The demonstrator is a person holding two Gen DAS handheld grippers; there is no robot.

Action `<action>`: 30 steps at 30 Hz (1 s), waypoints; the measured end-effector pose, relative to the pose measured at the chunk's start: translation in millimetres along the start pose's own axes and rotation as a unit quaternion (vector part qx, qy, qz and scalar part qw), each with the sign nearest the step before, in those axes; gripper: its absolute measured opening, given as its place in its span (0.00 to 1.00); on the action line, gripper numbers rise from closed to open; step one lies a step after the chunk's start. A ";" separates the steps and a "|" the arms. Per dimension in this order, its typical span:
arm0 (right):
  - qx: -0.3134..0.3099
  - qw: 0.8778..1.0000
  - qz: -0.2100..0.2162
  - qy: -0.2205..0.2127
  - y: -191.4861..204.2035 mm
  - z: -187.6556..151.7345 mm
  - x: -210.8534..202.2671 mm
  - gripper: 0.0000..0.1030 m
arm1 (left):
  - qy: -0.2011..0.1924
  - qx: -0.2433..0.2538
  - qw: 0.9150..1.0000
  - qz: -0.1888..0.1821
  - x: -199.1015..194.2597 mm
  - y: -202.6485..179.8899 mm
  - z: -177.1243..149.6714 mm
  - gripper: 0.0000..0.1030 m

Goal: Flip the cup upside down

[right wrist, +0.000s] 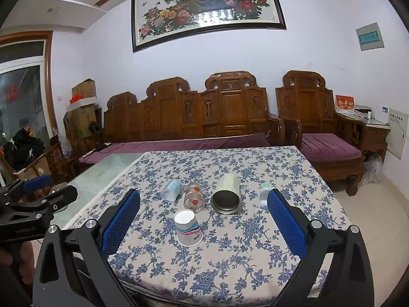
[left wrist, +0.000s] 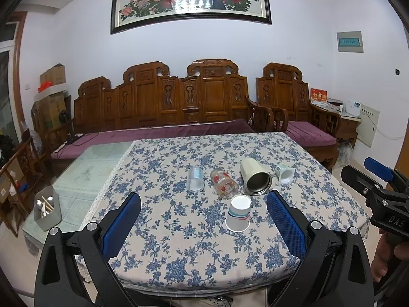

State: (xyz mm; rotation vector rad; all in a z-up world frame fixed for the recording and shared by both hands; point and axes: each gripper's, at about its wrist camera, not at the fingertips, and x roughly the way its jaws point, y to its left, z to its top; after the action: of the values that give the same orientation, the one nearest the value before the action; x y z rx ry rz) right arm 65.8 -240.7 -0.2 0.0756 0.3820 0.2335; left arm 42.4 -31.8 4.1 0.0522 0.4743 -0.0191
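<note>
The right gripper's black frame, seen from the left wrist view, bears raised letters reading "DAS". The white paper cup with teal, red and navy stripes [left wrist: 238, 212] [right wrist: 188, 227] stands upside down, rim on the blue-flowered tablecloth [left wrist: 179, 243] [right wrist: 230, 261], just in front of the cream steel tumbler lying on its side [left wrist: 255, 176] [right wrist: 227, 194]. Left gripper [left wrist: 203, 217] and right gripper [right wrist: 203, 220] gape wide, holding nothing.

Paper cup [left wrist: 238, 213] inverted on table [left wrist: 179, 255], in front of four cups lying in row.
</note>
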 end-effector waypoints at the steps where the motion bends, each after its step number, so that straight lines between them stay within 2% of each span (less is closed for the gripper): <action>1: 0.000 1.000 0.000 0.000 0.1 0.3 -0.2 0.97 | 0.000 0.000 1.000 0.000 -0.1 0.0 0.0 0.92; 30: 0.001 1.000 0.001 0.001 1.4 -1.2 1.7 0.97 | -0.003 0.002 1.000 -0.001 -3.3 -1.2 2.6 0.92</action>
State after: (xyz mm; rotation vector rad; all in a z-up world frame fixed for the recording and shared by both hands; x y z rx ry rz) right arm 66.6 -238.9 -1.8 0.0787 0.3834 0.2358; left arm 40.7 -33.1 7.8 0.0548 0.4686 -0.0218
